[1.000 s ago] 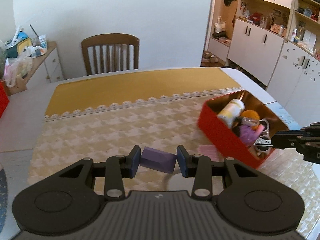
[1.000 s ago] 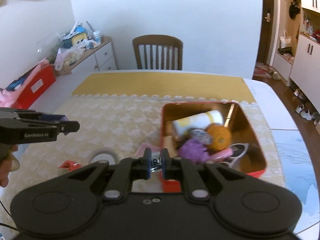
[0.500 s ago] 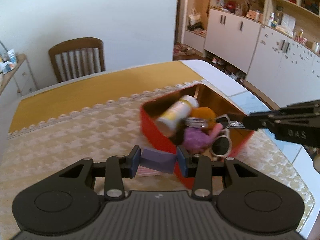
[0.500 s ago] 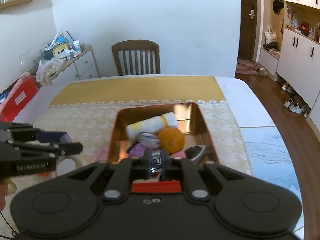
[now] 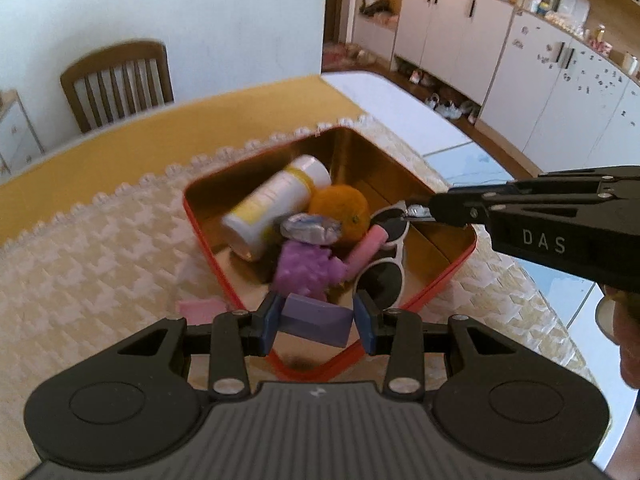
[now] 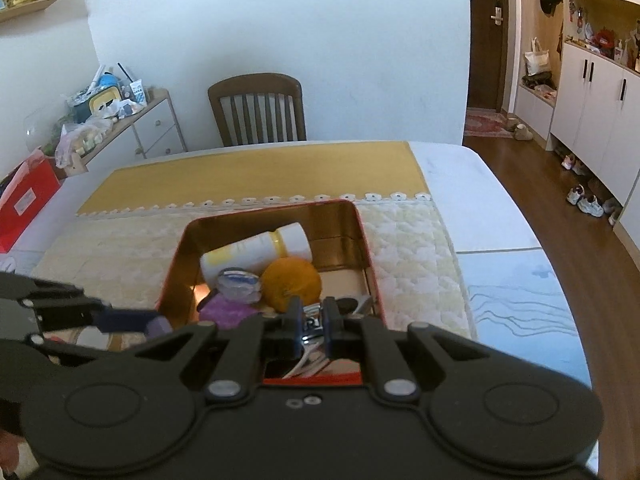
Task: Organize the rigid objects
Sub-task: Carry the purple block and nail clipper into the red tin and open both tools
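Worktop (image 6: 460, 184) carries red tin (image 5: 208, 236) (gold inside) holding white bottle (image 5: 276, 208), orange (image 5: 340, 208), sunglasses (image 5: 384, 272). Left gripper (image 5: 316, 322) clenched on purple block (image 5: 316, 320) over tin's near corner. Right gripper (image 6: 311, 322) grips small metal item (image 6: 311, 324) above tin's near right side.

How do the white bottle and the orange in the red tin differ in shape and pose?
The white bottle is a long cylinder lying on its side with a yellow band near its cap; the orange is a round ball, plain orange. The bottle lies nearer the tin's far corner. Both rest inside the tin, touching.
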A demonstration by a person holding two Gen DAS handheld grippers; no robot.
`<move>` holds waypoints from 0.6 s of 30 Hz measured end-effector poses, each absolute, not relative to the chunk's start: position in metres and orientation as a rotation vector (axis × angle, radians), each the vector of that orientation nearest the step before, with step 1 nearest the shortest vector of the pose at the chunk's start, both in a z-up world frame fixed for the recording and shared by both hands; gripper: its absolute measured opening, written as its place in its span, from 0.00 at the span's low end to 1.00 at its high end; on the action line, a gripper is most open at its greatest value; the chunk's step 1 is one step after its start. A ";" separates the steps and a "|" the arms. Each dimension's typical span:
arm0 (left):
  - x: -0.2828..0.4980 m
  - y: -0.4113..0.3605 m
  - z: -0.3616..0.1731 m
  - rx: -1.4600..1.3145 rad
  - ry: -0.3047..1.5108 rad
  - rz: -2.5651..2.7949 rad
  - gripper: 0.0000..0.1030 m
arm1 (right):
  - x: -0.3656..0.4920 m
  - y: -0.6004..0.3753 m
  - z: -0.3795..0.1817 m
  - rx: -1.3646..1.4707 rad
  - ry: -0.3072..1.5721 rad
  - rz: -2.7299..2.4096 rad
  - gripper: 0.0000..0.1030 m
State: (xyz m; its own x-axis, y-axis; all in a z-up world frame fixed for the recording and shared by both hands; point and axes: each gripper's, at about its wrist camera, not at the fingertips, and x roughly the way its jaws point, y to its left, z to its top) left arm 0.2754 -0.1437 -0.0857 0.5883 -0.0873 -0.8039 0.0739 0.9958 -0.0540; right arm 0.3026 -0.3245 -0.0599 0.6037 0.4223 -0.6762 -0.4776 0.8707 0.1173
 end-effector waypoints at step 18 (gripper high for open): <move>0.310 -0.152 -0.118 -0.108 1.060 -0.014 0.37 | 0.325 -0.318 -0.091 -0.153 0.810 0.553 0.09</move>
